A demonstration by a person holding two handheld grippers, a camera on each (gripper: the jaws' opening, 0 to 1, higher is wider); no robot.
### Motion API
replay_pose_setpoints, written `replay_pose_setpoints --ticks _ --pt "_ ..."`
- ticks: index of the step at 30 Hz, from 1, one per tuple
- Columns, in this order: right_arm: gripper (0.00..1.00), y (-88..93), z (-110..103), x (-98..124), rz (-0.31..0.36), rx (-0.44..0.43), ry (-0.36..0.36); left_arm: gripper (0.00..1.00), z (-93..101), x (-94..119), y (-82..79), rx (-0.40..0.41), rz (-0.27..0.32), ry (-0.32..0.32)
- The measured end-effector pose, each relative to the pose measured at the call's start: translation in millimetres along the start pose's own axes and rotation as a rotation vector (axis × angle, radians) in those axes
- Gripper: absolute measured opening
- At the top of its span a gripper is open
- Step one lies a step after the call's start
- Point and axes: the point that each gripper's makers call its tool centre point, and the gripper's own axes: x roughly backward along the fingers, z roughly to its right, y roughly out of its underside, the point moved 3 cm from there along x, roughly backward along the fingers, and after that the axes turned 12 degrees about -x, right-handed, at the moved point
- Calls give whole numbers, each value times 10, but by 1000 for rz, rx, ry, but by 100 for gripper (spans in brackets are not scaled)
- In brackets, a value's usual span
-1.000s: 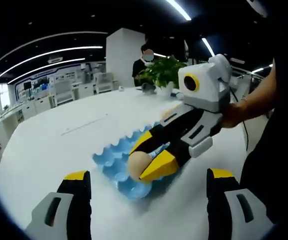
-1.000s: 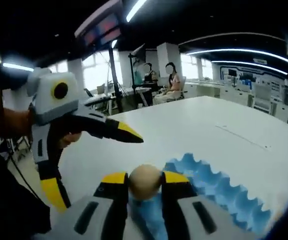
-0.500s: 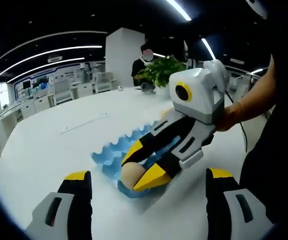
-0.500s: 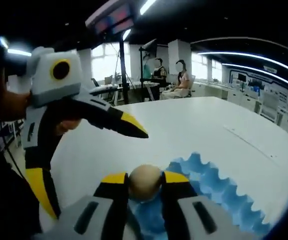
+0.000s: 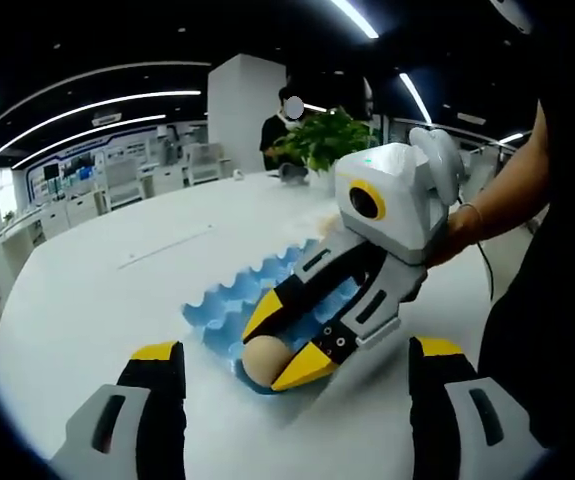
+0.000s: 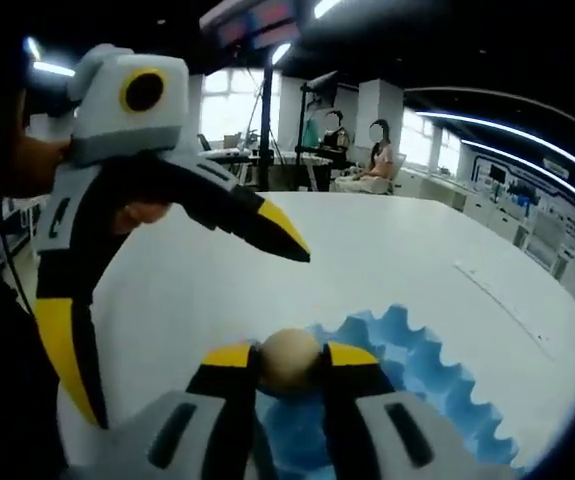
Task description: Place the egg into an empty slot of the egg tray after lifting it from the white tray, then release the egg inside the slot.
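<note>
Because the egg (image 6: 290,359) must settle into a slot, I hold it pinched in my right gripper (image 6: 289,362) low over the blue egg tray's (image 6: 437,395) near corner; my left gripper (image 5: 292,365) waits wide open, clear.

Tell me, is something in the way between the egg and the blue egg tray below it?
Nothing visible is. The right gripper holds the egg low over the near end of the blue egg tray. The left gripper is open and empty.
</note>
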Motion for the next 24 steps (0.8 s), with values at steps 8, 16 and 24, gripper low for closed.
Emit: replay_pose_setpoints --ticks 8,16,24 --pt "26 -2 3 -7 2 12 0 92 0 -2 9 -5 -2 2" --pt "26 0 5 -3 9 15 -2 91 -15 4 -5 -1 10 -2" --pt "27 26 -9 14 7 43 -3 90 -3 7 -3 -7 1 0"
